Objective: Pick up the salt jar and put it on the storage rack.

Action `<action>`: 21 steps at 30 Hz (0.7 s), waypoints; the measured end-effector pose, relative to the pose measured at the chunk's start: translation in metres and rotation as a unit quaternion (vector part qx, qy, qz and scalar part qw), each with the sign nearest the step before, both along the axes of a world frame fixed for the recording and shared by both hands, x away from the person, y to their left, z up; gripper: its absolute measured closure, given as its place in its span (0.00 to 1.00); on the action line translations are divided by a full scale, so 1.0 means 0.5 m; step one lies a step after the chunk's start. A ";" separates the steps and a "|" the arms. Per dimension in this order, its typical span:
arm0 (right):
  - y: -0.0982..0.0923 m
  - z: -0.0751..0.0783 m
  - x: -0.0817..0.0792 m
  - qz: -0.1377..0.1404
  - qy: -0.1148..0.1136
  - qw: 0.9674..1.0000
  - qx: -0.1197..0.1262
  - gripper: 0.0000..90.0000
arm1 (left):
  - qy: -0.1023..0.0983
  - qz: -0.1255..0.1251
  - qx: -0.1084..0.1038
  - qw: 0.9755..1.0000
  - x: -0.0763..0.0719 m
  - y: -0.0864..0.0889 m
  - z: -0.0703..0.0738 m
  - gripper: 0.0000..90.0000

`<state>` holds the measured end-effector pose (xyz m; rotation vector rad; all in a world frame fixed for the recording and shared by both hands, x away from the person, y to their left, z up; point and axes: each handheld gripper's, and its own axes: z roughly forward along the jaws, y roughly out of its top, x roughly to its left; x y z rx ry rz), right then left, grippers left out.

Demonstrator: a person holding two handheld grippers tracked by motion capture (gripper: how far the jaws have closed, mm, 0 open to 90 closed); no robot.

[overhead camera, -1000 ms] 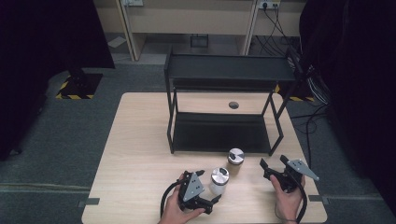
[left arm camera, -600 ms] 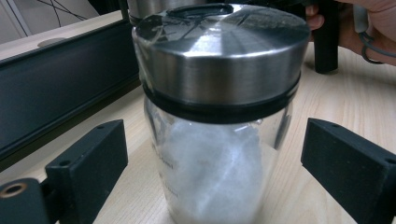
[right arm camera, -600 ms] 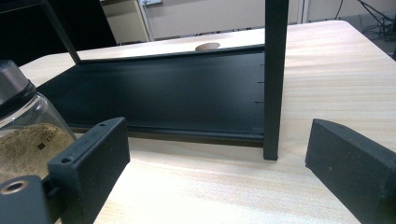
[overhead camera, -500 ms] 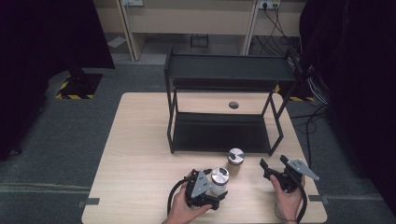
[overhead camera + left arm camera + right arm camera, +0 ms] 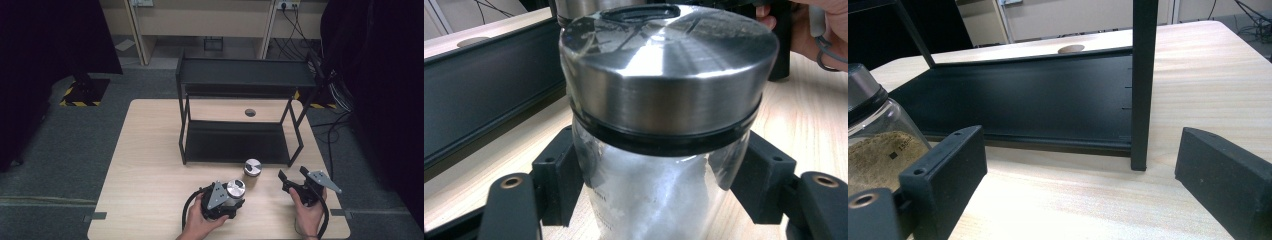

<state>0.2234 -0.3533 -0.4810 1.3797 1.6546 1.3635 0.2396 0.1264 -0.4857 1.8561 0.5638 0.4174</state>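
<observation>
1. Nearest me, my left tongs (image 5: 226,202) have just been closing, and in the left gripper view their black pads (image 5: 558,175) now press on both sides of a clear glass jar with a brushed steel lid (image 5: 659,130). The jar holds something white and stands upright on the pale wooden counter (image 5: 150,200), its long axis vertical, the pads clamping the glass just under the lid.

2. Level with it, off to the right, my right tongs (image 5: 292,180) stand open with nothing between them. In the right gripper view the jaws frame bare counter and a post of the rack.

3. Just beyond the gripped jar sits a second glass jar with a steel lid (image 5: 252,168), filled with a tan powder. It lies between my two hands, close in front of the rack's lower shelf. From the right tongs it sits to the left, near the left jaw in that view (image 5: 878,140).

4. Farther back stands the black metal two-tier rack (image 5: 240,75). Its lower shelf (image 5: 235,142) lies straight ahead of the held jar, and the opening faces me.

5. My judgement: the left hand is the one committed, and the jar's way into the rack runs forward past the second jar, so I would lift clear of that lid before pushing ahead.
</observation>
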 end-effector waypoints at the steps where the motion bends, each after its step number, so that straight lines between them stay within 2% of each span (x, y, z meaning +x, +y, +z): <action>1: 0.000 0.000 0.000 0.000 0.000 1.000 0.000 0.07 | 0.001 0.001 -0.001 1.000 -0.001 0.000 0.000 0.34; 12: -0.001 0.000 0.000 0.001 0.000 1.000 0.001 0.07 | -0.012 0.001 0.002 1.000 -0.008 -0.007 0.003 0.34; 17: -0.002 0.000 0.000 0.001 0.001 1.000 0.002 0.07 | -0.031 0.009 -0.018 0.999 -0.025 0.002 0.028 0.34; 21: -0.001 0.001 0.001 0.001 0.002 1.000 0.001 0.07 | -0.056 0.038 -0.039 0.997 -0.047 0.014 0.066 0.34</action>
